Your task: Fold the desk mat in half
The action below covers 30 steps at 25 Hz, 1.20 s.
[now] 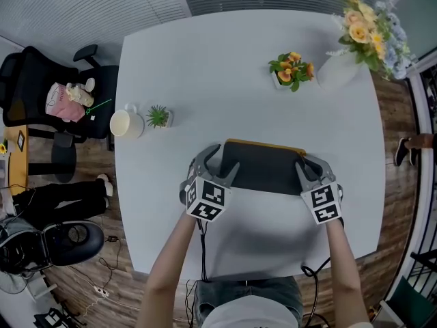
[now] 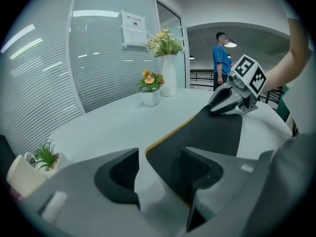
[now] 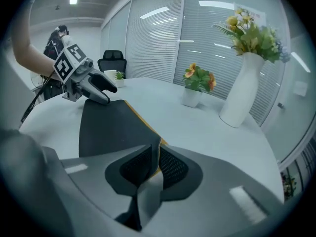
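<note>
The desk mat lies folded on the white table, dark grey on top with a yellow edge along its far side. My left gripper is at the mat's left end, open; in the left gripper view the mat's corner lies loose between the spread jaws of that gripper. My right gripper is at the mat's right end. In the right gripper view it is shut on the mat's corner, yellow edge showing between the pads.
A cream mug and a small green plant stand at the table's left. An orange flower pot and a white vase of flowers stand at the back right. An office chair is left of the table.
</note>
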Tool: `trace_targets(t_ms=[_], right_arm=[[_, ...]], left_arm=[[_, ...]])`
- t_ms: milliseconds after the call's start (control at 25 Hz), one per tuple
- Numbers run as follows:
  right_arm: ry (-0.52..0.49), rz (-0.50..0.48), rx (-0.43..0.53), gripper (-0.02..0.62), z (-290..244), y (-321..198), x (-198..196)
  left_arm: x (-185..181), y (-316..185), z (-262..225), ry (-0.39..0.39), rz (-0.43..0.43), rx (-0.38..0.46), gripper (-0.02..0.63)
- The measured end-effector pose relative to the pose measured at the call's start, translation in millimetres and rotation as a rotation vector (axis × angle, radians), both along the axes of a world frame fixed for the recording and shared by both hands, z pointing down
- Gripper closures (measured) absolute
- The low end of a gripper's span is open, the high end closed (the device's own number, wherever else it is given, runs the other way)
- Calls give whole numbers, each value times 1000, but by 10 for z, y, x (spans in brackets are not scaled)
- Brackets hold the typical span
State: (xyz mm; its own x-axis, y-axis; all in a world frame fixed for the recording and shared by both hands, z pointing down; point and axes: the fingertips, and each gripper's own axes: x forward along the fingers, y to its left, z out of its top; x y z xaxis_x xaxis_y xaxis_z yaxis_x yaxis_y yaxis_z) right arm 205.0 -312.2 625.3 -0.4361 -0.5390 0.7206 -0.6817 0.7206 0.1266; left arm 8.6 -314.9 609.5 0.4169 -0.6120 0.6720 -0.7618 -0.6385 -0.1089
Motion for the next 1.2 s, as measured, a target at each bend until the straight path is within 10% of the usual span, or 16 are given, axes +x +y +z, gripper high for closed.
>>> trace_targets(t_ms=[440, 640, 1200], right_arm=[[11, 78, 15, 472, 40, -128, 69], [27, 190, 42, 321, -62, -194, 216], [-164, 335, 382, 435, -1444, -98, 125]], left_arm=[[-188, 119, -222, 118, -136, -5, 344], [-334, 148, -443, 172, -236, 41, 344], [-496, 291, -1426, 292, -358, 263, 348]])
